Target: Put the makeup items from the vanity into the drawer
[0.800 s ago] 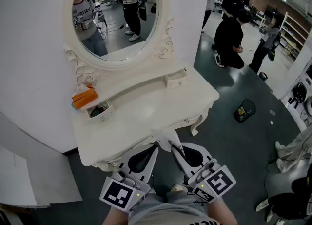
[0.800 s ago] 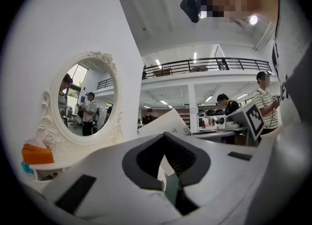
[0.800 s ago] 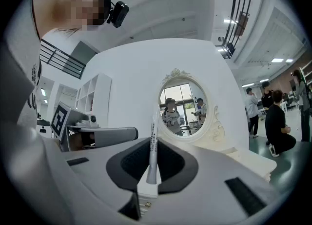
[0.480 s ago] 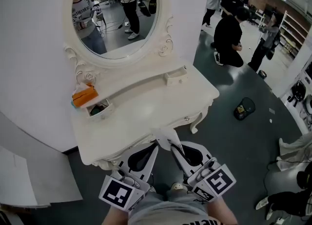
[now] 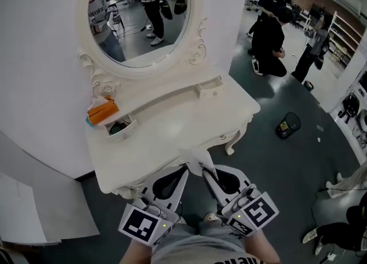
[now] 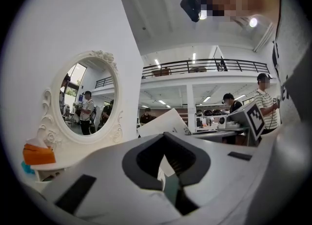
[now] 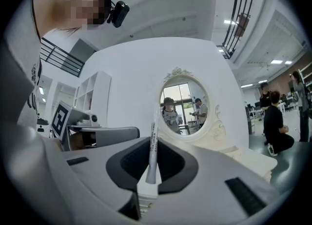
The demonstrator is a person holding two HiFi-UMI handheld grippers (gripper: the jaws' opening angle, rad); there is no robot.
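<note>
My right gripper (image 5: 205,172) is shut on a flat white packet (image 5: 195,160) with small print, which sticks up edge-on between its pads in the right gripper view (image 7: 152,155). My left gripper (image 5: 183,170) is beside it, jaws closed, and the packet (image 6: 163,123) shows just past its tips. Both grippers are held close to the body, below the front edge of the white vanity (image 5: 172,137). On the vanity's raised shelf, a small left drawer (image 5: 120,128) stands open with dark items inside. A small right drawer (image 5: 209,88) is pulled out a little.
An orange tissue pack (image 5: 103,111) lies on the shelf's left end, under the oval mirror (image 5: 140,16). The vanity backs onto a white wall. Several people (image 5: 269,39) stand or crouch at the back right, and a dark bag (image 5: 288,125) lies on the floor.
Both grippers and the packet stay where they were. The head view has shifted slightly, and the people in the background have moved a little.
</note>
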